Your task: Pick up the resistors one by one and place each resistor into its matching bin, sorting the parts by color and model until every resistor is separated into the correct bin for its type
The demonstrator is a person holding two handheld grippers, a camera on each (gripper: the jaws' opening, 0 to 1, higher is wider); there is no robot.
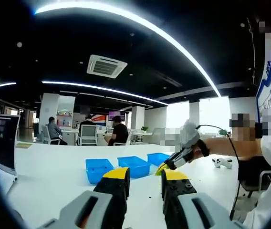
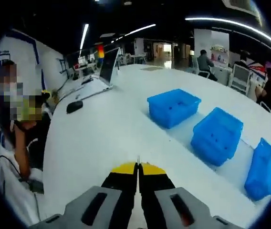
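Three blue bins stand in a row on the white table (image 1: 49, 176): left bin (image 1: 99, 169), middle bin (image 1: 134, 165), right bin (image 1: 157, 157). My left gripper (image 1: 146, 175) is low over the table in front of them, its yellow-tipped jaws apart with nothing between them. A hand holds my right gripper (image 1: 164, 167) just right of the bins. In the right gripper view that gripper (image 2: 138, 167) is shut, and a thin wire lead of a resistor (image 2: 138, 159) pokes out between its tips. Its bins (image 2: 173, 107), (image 2: 217, 135), (image 2: 262, 169) lie ahead to the right.
A laptop (image 2: 104, 71) and a black mouse (image 2: 74, 106) sit at the table's far side. A dark screen (image 1: 2, 143) stands at the left edge. A small white object (image 1: 223, 162) lies to the right. People sit at desks behind (image 1: 119, 133).
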